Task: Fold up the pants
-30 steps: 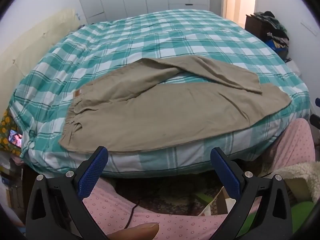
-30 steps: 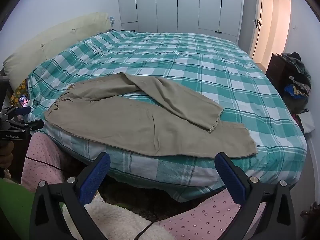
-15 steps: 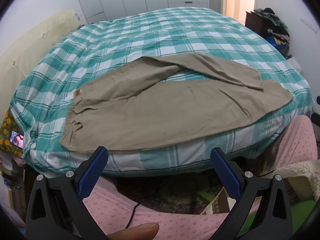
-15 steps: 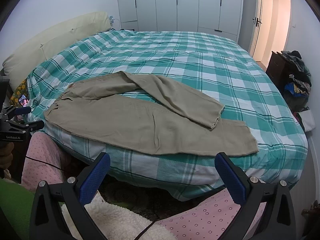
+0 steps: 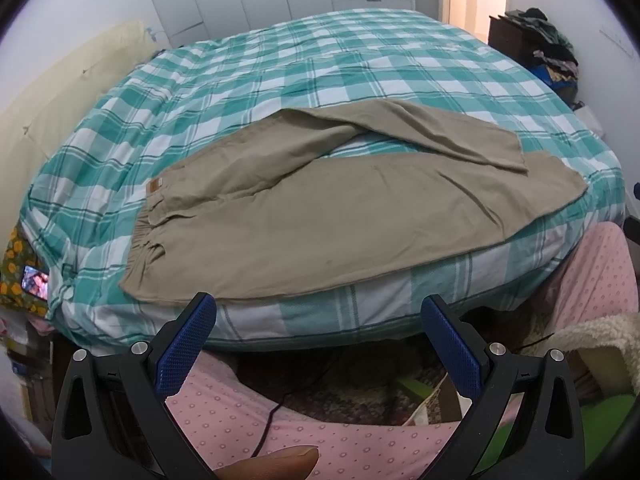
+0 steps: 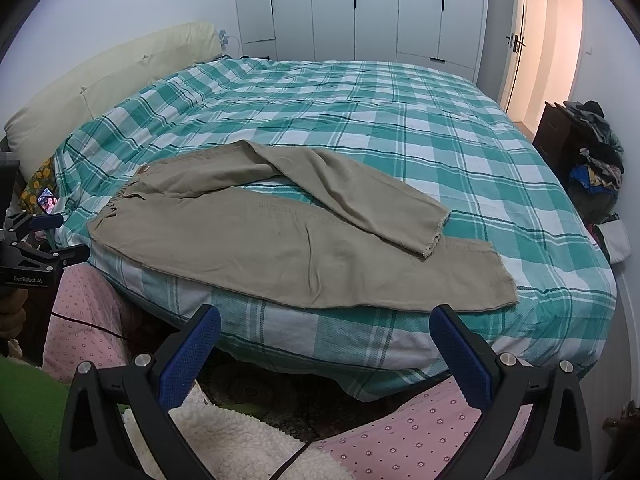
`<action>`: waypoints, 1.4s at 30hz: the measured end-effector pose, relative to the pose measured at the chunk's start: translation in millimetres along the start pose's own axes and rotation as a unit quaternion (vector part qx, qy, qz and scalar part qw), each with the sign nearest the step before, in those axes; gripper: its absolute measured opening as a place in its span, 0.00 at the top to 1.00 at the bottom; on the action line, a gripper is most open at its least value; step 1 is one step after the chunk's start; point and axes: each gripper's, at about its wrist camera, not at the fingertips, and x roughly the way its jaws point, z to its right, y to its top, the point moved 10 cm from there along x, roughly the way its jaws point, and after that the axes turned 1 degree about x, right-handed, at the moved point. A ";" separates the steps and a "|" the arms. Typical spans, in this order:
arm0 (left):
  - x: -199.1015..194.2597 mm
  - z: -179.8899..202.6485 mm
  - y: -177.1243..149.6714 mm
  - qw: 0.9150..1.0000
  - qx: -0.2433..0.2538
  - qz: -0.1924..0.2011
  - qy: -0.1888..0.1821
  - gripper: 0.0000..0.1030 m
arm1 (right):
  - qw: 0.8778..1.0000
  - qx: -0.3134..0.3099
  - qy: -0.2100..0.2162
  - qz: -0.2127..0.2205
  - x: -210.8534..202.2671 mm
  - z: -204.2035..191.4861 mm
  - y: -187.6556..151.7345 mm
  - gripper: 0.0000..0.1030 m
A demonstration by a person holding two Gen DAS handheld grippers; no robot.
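Note:
Khaki pants (image 5: 320, 216) lie flat along the near edge of the bed, waistband to the left, legs to the right. The far leg bends and crosses onto the near leg's hem (image 6: 424, 236). The pants also show in the right wrist view (image 6: 280, 248). My left gripper (image 5: 318, 322) is open and empty, held below the bed edge in front of the pants' middle. My right gripper (image 6: 326, 334) is open and empty, below the bed edge near the leg ends. The left gripper also shows in the right wrist view (image 6: 52, 236) at the far left.
The bed has a green and white checked cover (image 6: 360, 112) and a cream headboard (image 6: 100, 80) on the left. A dark dresser with piled clothes (image 6: 592, 152) stands at the right. White wardrobes (image 6: 360, 8) line the back wall. My pink-trousered legs (image 5: 280, 420) are below.
Both grippers have drifted slightly; the bed and pants sit a little differently in each view. The pants have not moved on the bed. Both grippers stay open.

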 end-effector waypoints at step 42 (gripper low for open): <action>8.1 3.2 -9.2 1.000 0.012 -0.022 0.008 0.01 | 1.000 0.000 0.007 0.000 5.2 -15.7 -3.4 0.00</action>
